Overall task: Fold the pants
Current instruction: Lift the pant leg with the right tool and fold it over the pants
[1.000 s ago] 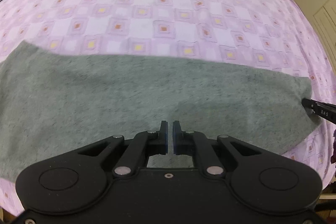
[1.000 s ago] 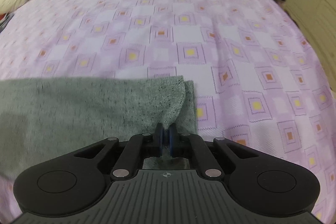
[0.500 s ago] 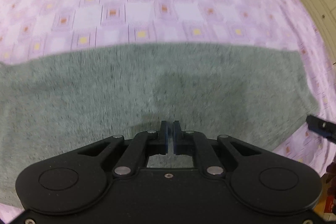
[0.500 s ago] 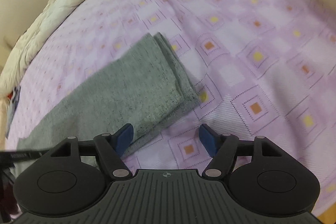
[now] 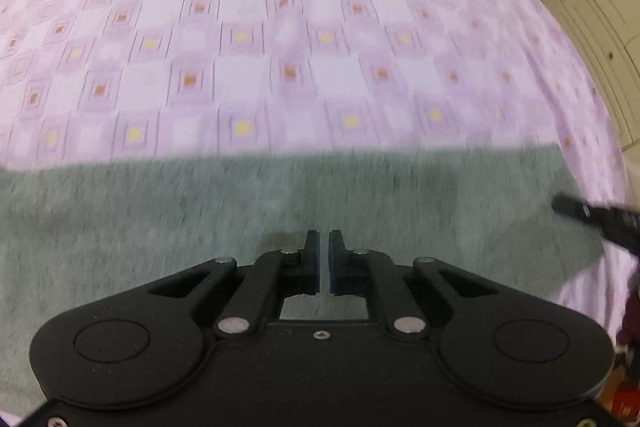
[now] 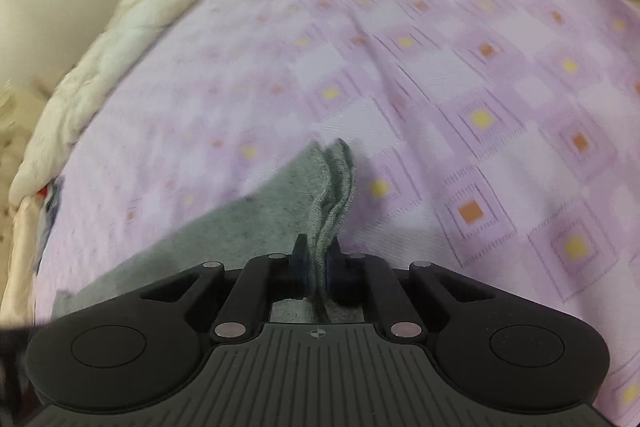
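So, in the left wrist view, the gray pants [image 5: 280, 227] lie in a long flat band across the lower half of the frame, on the purple checked bedsheet [image 5: 280, 47]. They look folded lengthwise already, leg on leg, so I think at least one more fold across is left to do. The left gripper [image 5: 324, 251] sits low in the middle, right over the cloth. Its jaws are almost shut with a thin gap. I cannot tell if any cloth is pinched there. A dark tip of the other tool pokes in at the right edge.

In the right wrist view, the right gripper [image 6: 316, 259] is at the bottom middle. Its jaws are closing, and the stacked end of the pants [image 6: 336, 183] is squeezed between them. The rest runs off to the lower left. A cream blanket [image 6: 132, 19] lies in the upper left.
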